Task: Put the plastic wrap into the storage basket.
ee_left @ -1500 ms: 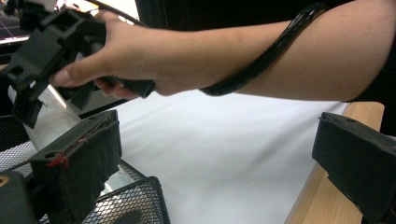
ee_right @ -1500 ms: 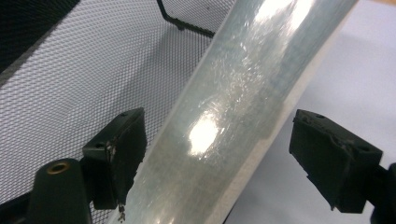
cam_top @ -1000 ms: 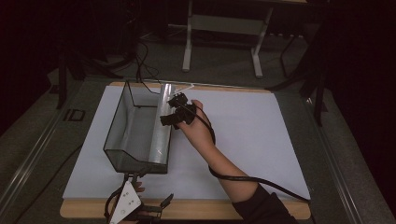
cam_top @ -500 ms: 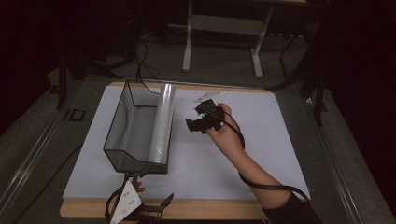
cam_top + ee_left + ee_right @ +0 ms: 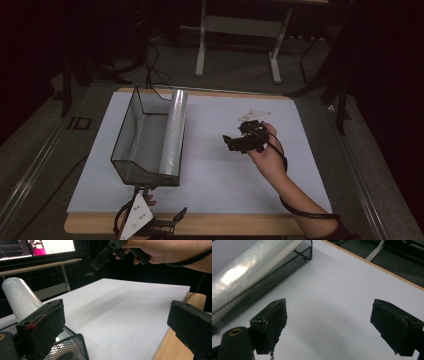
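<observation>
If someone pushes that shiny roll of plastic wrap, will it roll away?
Probably not far. The roll of plastic wrap is a round tube, so it would want to roll, but it lies along the wall of the mesh basket, which should stop it. Its glossy film looks slippery, so a gripper might slide on it.

The right hand-held gripper [image 5: 235, 142] is black, with two blocky, foam-faced jaws and a pale three-cornered plate on top. A black cable loops round the bare forearm. The left hand-held gripper [image 5: 165, 220] is black too, with a white plate dotted with small holes; red thread marks one jaw pad.
</observation>
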